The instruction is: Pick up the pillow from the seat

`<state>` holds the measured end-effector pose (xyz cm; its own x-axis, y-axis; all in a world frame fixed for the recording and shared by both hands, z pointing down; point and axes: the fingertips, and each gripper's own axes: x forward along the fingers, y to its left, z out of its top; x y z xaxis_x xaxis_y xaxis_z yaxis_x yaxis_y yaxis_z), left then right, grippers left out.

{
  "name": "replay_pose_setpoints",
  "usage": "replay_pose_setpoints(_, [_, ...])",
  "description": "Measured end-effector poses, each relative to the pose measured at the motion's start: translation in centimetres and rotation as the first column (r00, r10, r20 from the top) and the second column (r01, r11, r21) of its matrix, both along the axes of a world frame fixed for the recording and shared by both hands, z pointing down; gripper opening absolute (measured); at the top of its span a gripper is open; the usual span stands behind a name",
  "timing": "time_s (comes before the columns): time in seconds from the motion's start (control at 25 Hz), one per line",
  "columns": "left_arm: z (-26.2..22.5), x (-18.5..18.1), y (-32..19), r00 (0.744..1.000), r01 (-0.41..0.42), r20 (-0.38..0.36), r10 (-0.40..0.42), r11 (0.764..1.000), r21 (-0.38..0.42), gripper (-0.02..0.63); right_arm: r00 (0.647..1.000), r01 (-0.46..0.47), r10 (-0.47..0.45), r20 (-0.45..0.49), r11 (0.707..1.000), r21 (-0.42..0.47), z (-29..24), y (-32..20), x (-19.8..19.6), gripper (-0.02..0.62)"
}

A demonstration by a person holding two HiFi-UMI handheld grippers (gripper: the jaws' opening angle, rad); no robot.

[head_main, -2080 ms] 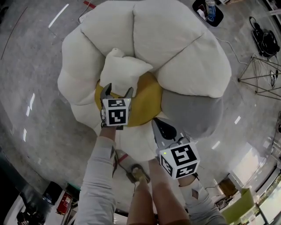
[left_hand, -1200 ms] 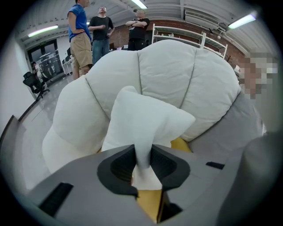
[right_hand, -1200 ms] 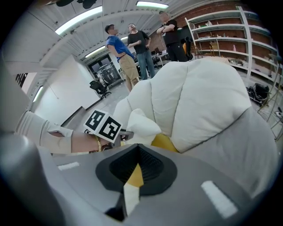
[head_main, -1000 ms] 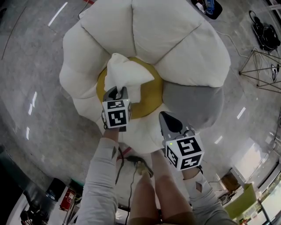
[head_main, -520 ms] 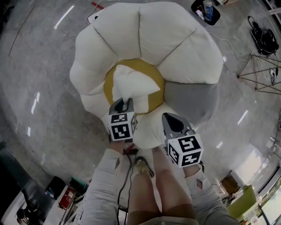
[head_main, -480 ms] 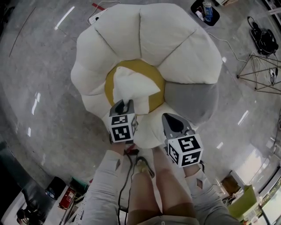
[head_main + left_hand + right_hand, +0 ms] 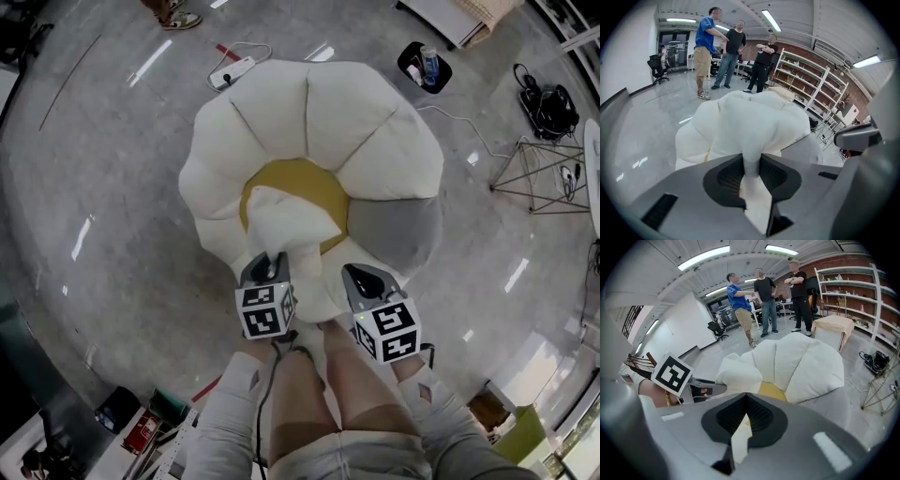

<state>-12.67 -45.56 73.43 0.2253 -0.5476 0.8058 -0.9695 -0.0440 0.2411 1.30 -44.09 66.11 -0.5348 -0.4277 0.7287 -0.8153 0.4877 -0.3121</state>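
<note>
Head view: the left tool [image 7: 270,261] was clamped on the near corner of the white pillow [image 7: 286,220]. From that pinch the pillow's long axis ran straight away from the tool, toward the yellow centre of the flower-shaped seat [image 7: 309,122], with its bulk over the seat's near edge. From above I could not tell whether the pillow had cleared the seat. The right tool [image 7: 361,277] sat just beside the left, over the near edge by the grey petal, close to the pillow but not touching it.

Left gripper view: the jaws stood narrowly apart, both pads pressed on a bunched fold of fabric. The rest of the pillow billowed ahead and above them.

Right gripper view: the jaws were together at the tips, with nothing between them. The pillow lay ahead and to the left, toward the other tool.

Judgement: the left tool alone carried the load, so the lift turned on pulling up and back along that axis. The single-corner hold might slip.
</note>
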Motion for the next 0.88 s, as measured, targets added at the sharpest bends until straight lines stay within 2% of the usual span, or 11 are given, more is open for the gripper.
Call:
replay_pose_setpoints(0.4, [-9.5,-0.7,1.3,0.998,0.055,-0.013,-0.054,0.996,0.065,0.094,0.999,0.049,-0.049,-0.003,0.998,0.035,-6.6,0.9,0.7,0.000])
replay_pose_setpoints(0.72, [-15.3,0.0,3.1,0.990,0.136,-0.042,-0.133,0.985,0.103,0.095,0.998,0.054,-0.057,0.022,0.992,0.110,-12.0,0.9,0.5,0.000])
replay_pose_setpoints(0.88, [-17.6,0.3,3.4,0.988,0.152,-0.053,-0.146,0.980,0.131,0.095,0.998,0.051,-0.055,0.024,0.988,0.148,-14.2,0.8,0.6,0.000])
